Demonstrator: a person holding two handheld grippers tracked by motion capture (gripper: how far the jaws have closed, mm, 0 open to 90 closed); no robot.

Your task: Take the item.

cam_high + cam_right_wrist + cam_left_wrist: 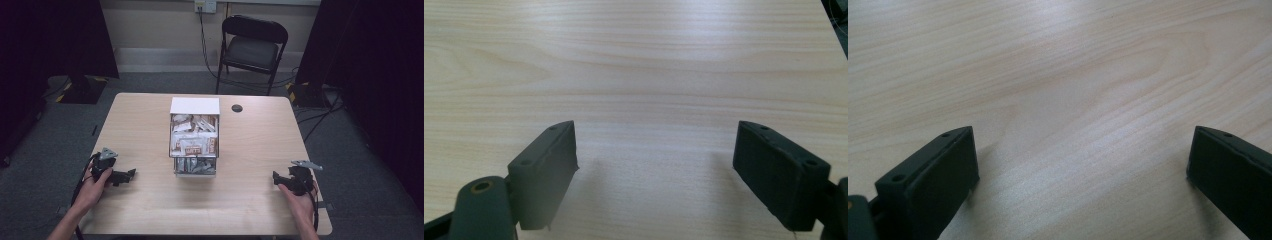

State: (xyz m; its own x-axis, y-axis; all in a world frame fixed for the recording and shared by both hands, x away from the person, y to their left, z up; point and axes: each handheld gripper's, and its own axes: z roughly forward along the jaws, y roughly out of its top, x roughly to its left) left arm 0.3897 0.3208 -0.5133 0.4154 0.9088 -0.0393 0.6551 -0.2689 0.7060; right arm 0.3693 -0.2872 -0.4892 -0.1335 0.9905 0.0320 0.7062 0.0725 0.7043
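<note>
A clear box [195, 145] with a white top stands in the middle of the pale wooden table [140, 120]; it holds several brown and white packets. At the table's left, a hand holds my left gripper [131, 174], jaws pointing right toward the box and well short of it. In the left gripper view this gripper [1080, 137] is open over bare wood. Near the right front edge, my right gripper [275, 177] points left toward the box, also apart from it. In the right gripper view it [656, 130] stands open with only tabletop between its jaws.
A small black round disc [237, 108] lies on the table behind and right of the box. Beyond the far edge stands a black folding chair [252, 50], with cables on the grey floor. Dark curtains hang at both sides.
</note>
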